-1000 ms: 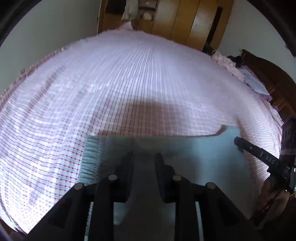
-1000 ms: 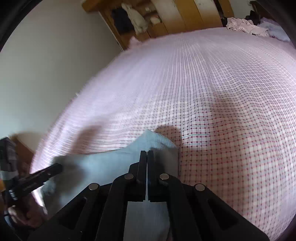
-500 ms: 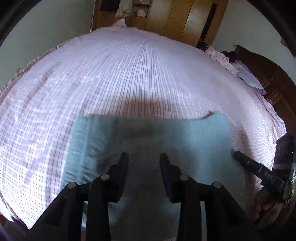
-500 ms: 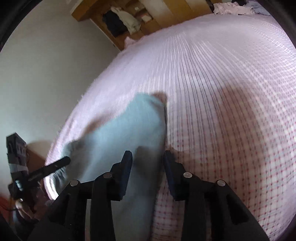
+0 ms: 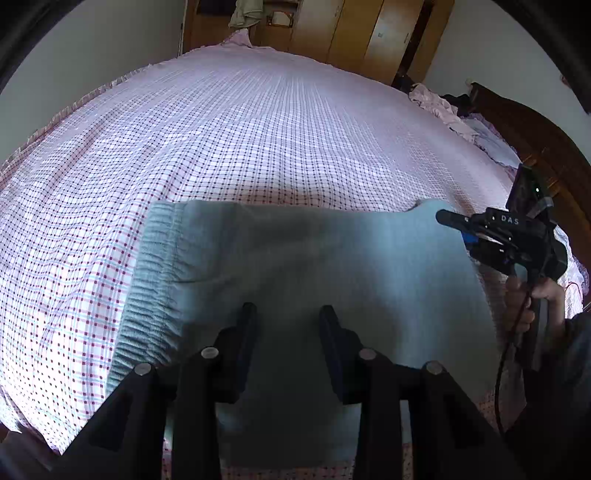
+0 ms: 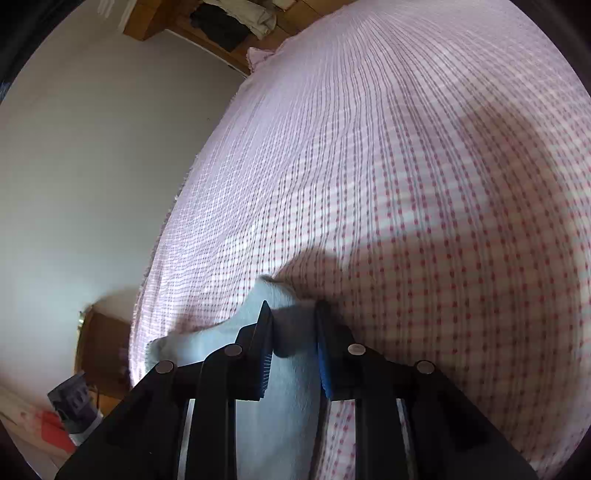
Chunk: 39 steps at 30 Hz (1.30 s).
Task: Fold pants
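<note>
The pants [image 5: 295,266] lie flat on the bed [image 5: 258,122], a pale blue-grey rectangle near the edge closest to the person. Their ribbed waistband [image 5: 155,280] runs down the left side in the left wrist view, and 1 far corner sticks up slightly at the right. The checked pink and white sheet spreads wide beyond them.

The left gripper [image 5: 286,317] hangs just over the middle of the pants, tilted down, its 2 fingers [image 5: 245,332] spread with a clear gap. The cloth beneath lies flat and is not pinched; whether the tips touch it I cannot tell.

The right gripper [image 6: 293,332] sits at the right end of the pants. In its own view a fold of the pale cloth [image 6: 284,306] rises between the 2 blue pads [image 6: 264,365], and its jaws have just been closing, though a gap remains and the pads do not visibly press the fabric. From the left wrist view the same tool [image 5: 448,218] shows at the right edge of the pants, held by a hand [image 5: 532,299] with a dark sleeve [image 5: 554,387].

At the far side stands a wooden wardrobe [image 5: 369,33] with clothes hanging in it. More clothes [image 5: 436,99] are heaped at the bed's right, beside a dark wooden headboard [image 5: 535,125].
</note>
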Motion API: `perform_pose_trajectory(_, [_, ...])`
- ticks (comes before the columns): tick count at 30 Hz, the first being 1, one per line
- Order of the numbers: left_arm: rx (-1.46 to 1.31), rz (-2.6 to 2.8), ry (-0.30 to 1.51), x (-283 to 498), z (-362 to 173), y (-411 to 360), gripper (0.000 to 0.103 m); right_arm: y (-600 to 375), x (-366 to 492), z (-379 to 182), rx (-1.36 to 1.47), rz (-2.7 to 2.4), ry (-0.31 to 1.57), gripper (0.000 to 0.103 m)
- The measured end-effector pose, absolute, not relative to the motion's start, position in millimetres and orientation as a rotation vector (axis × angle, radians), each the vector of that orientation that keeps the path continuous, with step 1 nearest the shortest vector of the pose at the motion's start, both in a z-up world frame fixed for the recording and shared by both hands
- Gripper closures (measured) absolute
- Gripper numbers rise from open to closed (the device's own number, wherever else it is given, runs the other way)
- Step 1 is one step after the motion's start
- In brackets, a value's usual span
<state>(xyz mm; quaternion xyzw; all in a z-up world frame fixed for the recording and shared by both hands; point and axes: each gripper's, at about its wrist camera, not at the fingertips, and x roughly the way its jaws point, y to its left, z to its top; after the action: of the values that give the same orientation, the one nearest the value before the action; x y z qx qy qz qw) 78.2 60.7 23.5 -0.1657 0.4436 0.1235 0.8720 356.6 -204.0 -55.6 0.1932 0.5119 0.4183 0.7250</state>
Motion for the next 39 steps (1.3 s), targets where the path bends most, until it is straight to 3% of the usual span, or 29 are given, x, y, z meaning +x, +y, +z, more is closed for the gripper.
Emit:
perform_pose_trajectory(8, [-0.345, 0.268, 0.922, 85, 23, 62, 0.066, -235, 336, -65, 0.640, 0.849, 1.108, 0.087])
perform_pose_trajectory(12, [-0.360, 0.270, 0.909, 84, 21, 66, 0.066, -251, 298, -64, 0.614, 0.864, 1.117, 0.078])
perform_pose_trajectory(17, [-0.344, 0.276, 0.909, 84, 22, 62, 0.066, -247, 275, -64, 0.479, 0.874, 1.161, 0.078])
perform_pose_trajectory(31, [-0.332, 0.241, 0.900, 87, 30, 54, 0.067, -274, 291, -79, 0.636, 1.014, 1.223, 0.079])
perform_pose_trajectory(34, [-0.382, 0.190, 0.897, 90, 34, 51, 0.084, -275, 284, -79, 0.667, 1.024, 1.227, 0.079])
perform_pose_trajectory(38, [-0.364, 0.131, 0.882, 90, 45, 28, 0.086, -273, 269, -85, 0.704, 1.017, 1.214, 0.079])
perform_pose_trajectory(39, [-0.347, 0.123, 0.878, 91, 47, 21, 0.086, -274, 268, -85, 0.702, 1.000, 1.208, 0.086])
